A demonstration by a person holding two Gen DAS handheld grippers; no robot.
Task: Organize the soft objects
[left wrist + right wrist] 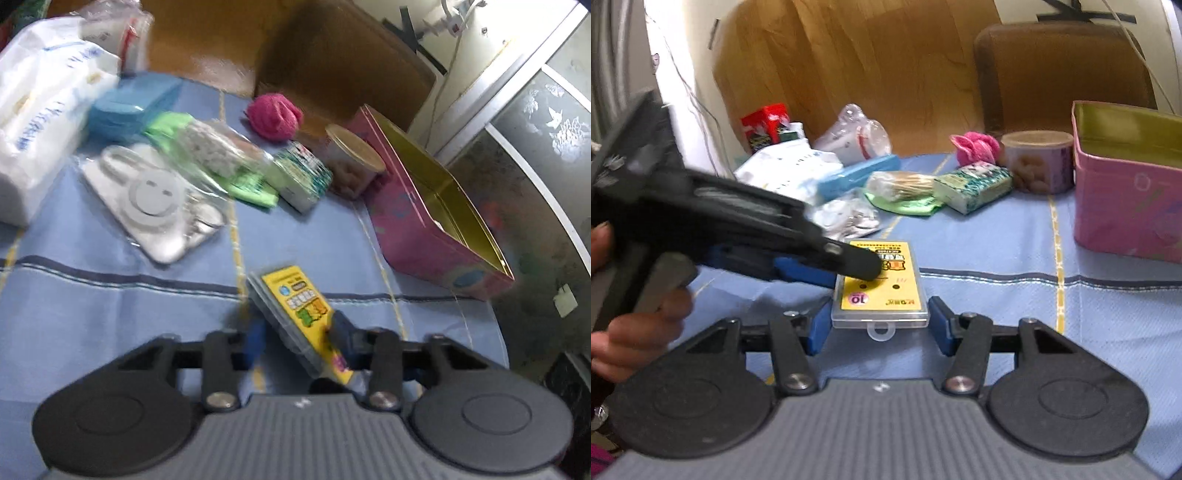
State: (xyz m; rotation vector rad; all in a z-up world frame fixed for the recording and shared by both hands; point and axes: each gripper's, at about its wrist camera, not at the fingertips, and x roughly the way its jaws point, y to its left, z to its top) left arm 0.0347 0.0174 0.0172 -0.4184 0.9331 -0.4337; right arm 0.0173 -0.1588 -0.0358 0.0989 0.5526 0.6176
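Note:
A clear flat case with a yellow label [299, 314] [881, 284] lies tilted between the fingers of my left gripper [297, 334], which is shut on it above the blue cloth. My right gripper [880, 325] is open, its blue fingers on either side of the case's near end, not pressing it. The left gripper's body [738, 229] crosses the right wrist view from the left, held by a hand. A pink tin box [436, 218] [1126, 195] stands open to the right.
On the blue cloth lie a pink knitted ball [275, 116] [975, 147], a round snack can [354, 162] [1036, 160], a tissue pack [299, 177] [973, 186], a green cloth under cotton swabs [221, 158] [905, 190], a blue case [135, 105], a smiley pack [153, 203] and white bags [40, 110].

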